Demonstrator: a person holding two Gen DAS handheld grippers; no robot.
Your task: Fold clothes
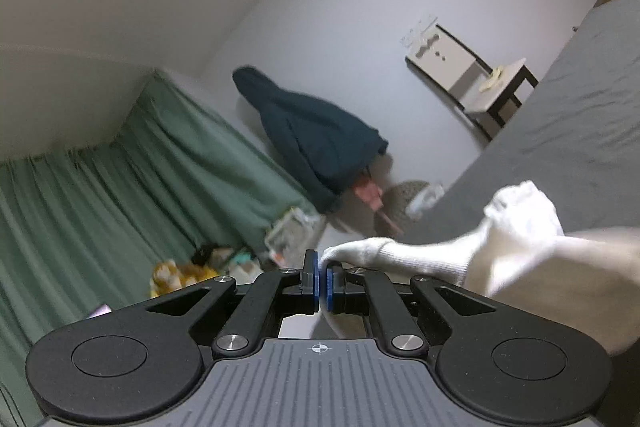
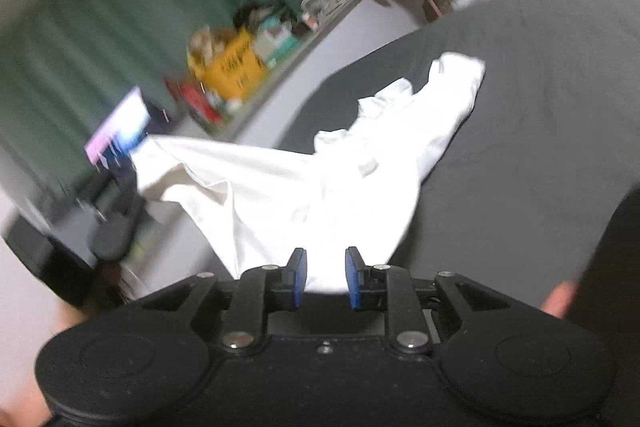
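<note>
Cloth, a white garment [image 2: 280, 187], hangs bunched above the grey bed [image 2: 540, 107]: thin, limp and light, it should sag wherever unsupported. The left gripper [image 1: 322, 283] is clenched on a ribbed edge; the right gripper [image 2: 325, 277] stands parted, fabric just beyond. Hems or corners look the surest hold.

There was one white garment [image 2: 304, 187], one bed with a grey cover [image 2: 540, 115], and two grippers: the left gripper [image 1: 322, 283] and the right gripper [image 2: 325, 277], each with two blue-padded fingers. One green curtain [image 1: 120, 187] hung along the wall, one dark blue garment [image 1: 320, 143] hung beside it, and one small table [image 1: 500, 87] stood by the wall. The clutter on the floor was too blurred to count.
</note>
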